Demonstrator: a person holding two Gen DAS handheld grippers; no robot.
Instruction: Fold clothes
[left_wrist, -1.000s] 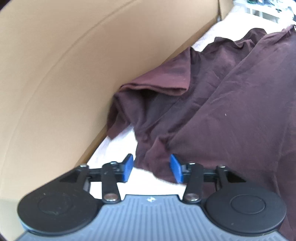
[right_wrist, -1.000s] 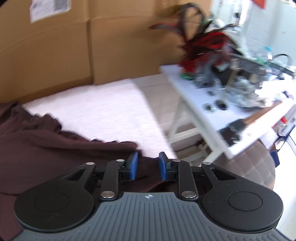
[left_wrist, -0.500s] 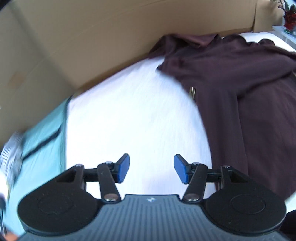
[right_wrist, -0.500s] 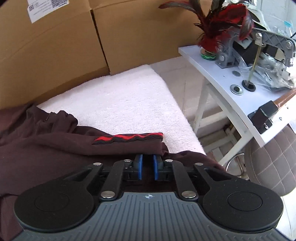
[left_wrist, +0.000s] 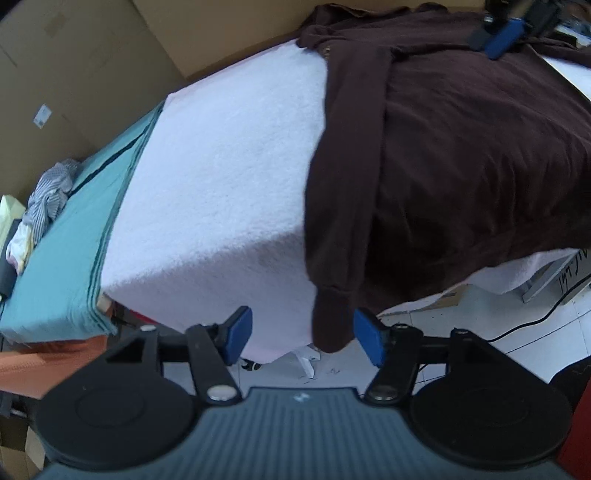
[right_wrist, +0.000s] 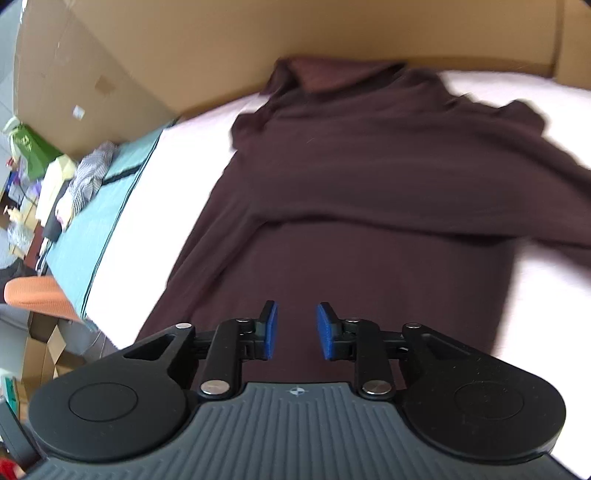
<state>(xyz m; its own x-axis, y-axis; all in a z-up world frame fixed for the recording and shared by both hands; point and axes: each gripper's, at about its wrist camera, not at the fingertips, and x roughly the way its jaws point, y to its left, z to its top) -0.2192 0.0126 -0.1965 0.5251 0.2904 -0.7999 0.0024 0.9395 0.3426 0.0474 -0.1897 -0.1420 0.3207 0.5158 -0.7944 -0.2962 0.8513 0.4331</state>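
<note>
A: How is the left gripper (left_wrist: 303, 341) looking?

B: Its blue pads (left_wrist: 238, 332) are standing wide apart and gripping nothing. The cuff of the sleeve (left_wrist: 332, 317) is hanging down between them, closer to the right pad, off the front edge of the white towel (left_wrist: 221, 177) that is covering the tabletop. I cannot tell whether the cuff is touching that pad.

A: And the right gripper (right_wrist: 296, 329)?

B: It is hovering over the lower part of the dark maroon garment (right_wrist: 369, 192), with its jaws parted by a moderate gap, narrower than the left one's. Nothing is sitting between its pads (right_wrist: 271, 328).

A: Where is the garment lying?

B: It is lying spread across the white towel, collar end toward the cardboard boxes (right_wrist: 258, 40) at the back, one long sleeve running down its left side to the front edge. Its bottom hem is drooping over the edge.

A: Anything beside it?

B: A teal cloth (left_wrist: 55, 258) is lying just beside the towel, with a striped bundle (left_wrist: 50, 192) resting on it.
</note>
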